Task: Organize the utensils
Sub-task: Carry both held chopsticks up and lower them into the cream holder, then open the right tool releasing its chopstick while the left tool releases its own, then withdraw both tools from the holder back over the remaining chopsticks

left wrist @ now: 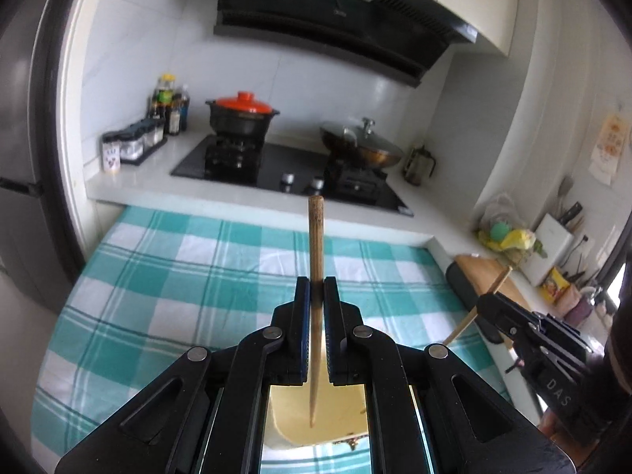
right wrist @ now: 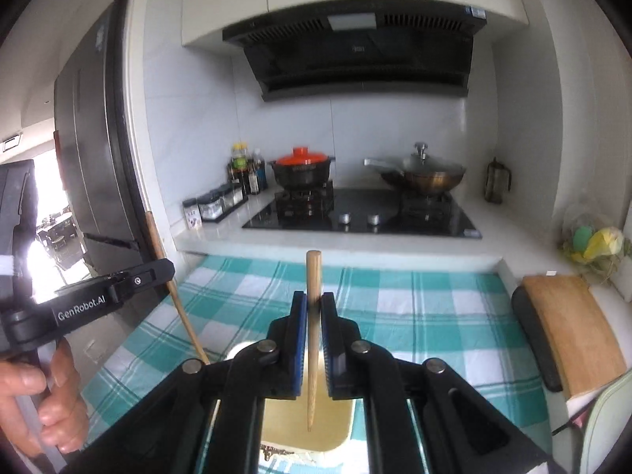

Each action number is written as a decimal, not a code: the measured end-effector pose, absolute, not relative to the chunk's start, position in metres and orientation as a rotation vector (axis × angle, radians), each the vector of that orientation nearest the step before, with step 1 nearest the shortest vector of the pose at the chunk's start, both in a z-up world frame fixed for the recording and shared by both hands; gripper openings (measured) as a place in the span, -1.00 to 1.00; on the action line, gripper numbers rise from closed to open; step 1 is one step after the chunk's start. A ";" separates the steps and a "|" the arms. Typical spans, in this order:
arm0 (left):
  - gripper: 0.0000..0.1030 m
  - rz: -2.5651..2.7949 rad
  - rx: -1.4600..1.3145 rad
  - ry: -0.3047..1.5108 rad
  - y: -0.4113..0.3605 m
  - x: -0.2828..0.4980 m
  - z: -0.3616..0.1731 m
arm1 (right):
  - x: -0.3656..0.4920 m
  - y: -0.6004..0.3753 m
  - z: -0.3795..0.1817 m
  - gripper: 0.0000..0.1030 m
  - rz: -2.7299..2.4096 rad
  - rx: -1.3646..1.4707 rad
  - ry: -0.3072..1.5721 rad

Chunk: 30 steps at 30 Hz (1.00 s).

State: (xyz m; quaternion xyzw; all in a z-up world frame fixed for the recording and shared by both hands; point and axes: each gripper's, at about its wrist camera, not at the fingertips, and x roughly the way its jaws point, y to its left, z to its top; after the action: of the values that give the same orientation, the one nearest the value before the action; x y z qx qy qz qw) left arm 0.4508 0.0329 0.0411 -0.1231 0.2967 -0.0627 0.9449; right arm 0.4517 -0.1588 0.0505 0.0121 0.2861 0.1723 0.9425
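My left gripper (left wrist: 316, 288) is shut on a wooden chopstick (left wrist: 316, 237), held upright with its thin tip down over a cream rectangular holder (left wrist: 292, 414) on the checked cloth. My right gripper (right wrist: 314, 304) is shut on a second wooden chopstick (right wrist: 313, 276), also upright, its tip over the same cream holder (right wrist: 284, 422). The right gripper with its chopstick shows at the right of the left wrist view (left wrist: 486, 300). The left gripper with its chopstick shows at the left of the right wrist view (right wrist: 166, 266).
A teal and white checked cloth (left wrist: 177, 276) covers the counter. Behind it are a gas hob (right wrist: 355, 213), a black pot with red lid (right wrist: 302, 168), a lidded wok (right wrist: 422, 173) and condiment bottles (right wrist: 245, 170). A wooden cutting board (right wrist: 568, 328) lies at the right.
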 end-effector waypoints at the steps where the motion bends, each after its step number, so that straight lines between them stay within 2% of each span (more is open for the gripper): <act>1: -0.92 -0.127 -0.244 0.636 0.030 0.456 0.029 | 0.458 -0.160 0.040 -0.85 0.352 0.041 0.629; 8: -0.90 -0.125 -0.216 0.777 0.021 0.470 -0.014 | 0.478 -0.160 0.000 -0.83 0.359 0.048 0.765; 9: -0.83 -0.122 -0.215 0.779 0.022 0.468 -0.014 | 0.478 -0.160 -0.001 -0.83 0.356 0.047 0.769; 10: -0.73 -0.127 -0.216 0.779 0.022 0.464 -0.012 | 0.477 -0.159 0.000 -0.83 0.353 0.046 0.769; 11: -0.37 -0.131 -0.215 0.774 0.024 0.459 -0.008 | 0.476 -0.160 0.003 -0.80 0.356 0.048 0.763; 12: 0.00 -0.128 -0.209 0.760 0.027 0.452 -0.004 | 0.472 -0.161 0.007 -0.63 0.356 0.048 0.751; 13: 0.15 -0.125 -0.198 0.737 0.030 0.441 0.003 | 0.465 -0.164 0.012 -0.33 0.353 0.048 0.735; 14: 0.34 -0.129 -0.183 0.714 0.032 0.429 0.010 | 0.457 -0.167 0.019 -0.19 0.352 0.051 0.713; 15: 0.46 -0.137 -0.161 0.696 0.035 0.416 0.016 | 0.450 -0.172 0.025 -0.07 0.356 0.056 0.695; 16: 0.52 -0.143 -0.136 0.687 0.038 0.401 0.021 | 0.439 -0.176 0.031 -0.07 0.363 0.055 0.684; 18: 0.80 -0.161 -0.088 0.691 0.044 0.371 0.025 | 0.416 -0.186 0.038 -0.07 0.367 0.037 0.679; 20: 0.90 -0.175 -0.049 0.706 0.050 0.337 0.021 | 0.387 -0.198 0.036 -0.06 0.371 0.015 0.685; 24: 0.94 -0.184 -0.024 0.717 0.061 0.268 -0.011 | 0.328 -0.221 0.009 -0.02 0.353 -0.015 0.737; 30: 0.93 -0.119 -0.085 0.801 0.061 0.194 -0.081 | 0.233 -0.234 -0.062 -0.02 0.258 -0.042 0.781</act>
State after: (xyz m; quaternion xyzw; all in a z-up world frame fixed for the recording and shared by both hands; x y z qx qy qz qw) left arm 0.1937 0.0612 -0.0805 -0.0412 0.3896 -0.0579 0.9183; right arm 0.2327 -0.2343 -0.0619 -0.0202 0.3798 0.1256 0.9163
